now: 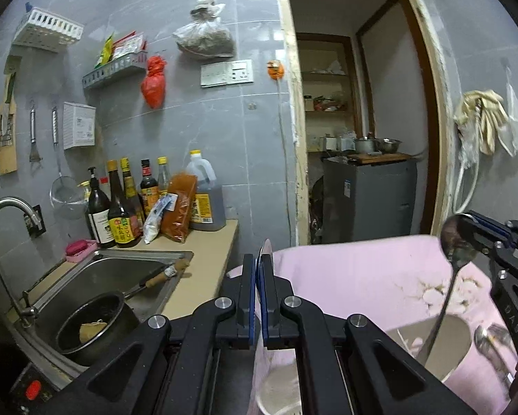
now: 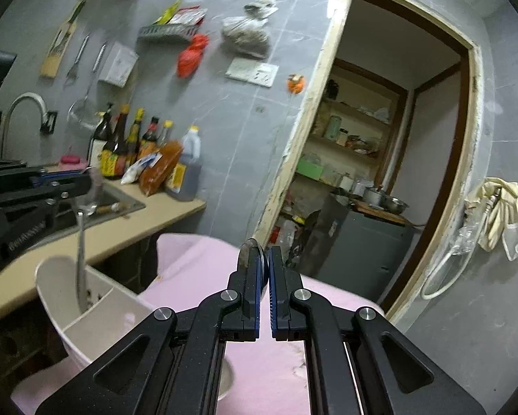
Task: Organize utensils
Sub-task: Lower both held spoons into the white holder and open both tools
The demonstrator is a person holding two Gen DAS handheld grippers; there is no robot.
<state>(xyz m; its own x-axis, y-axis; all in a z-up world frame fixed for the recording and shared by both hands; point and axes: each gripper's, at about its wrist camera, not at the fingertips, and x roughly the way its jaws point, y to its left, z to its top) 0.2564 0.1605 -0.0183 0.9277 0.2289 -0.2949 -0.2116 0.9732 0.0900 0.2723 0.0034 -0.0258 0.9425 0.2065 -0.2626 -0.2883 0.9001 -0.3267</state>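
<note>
My left gripper is shut on a metal spoon, seen edge-on between its blue pads. A white holder's rim shows below it. At the right, my right gripper is shut on the bowl of a second spoon. That spoon's handle hangs down into a white utensil holder. In the right wrist view the right gripper pinches its spoon's bowl. At the left there, the left gripper holds its spoon with the handle inside a divided white holder.
The holders stand on a pink cloth, where a loose spoon also lies. To the left is a sink with a black pot and a knife. Bottles line the counter. A doorway opens behind.
</note>
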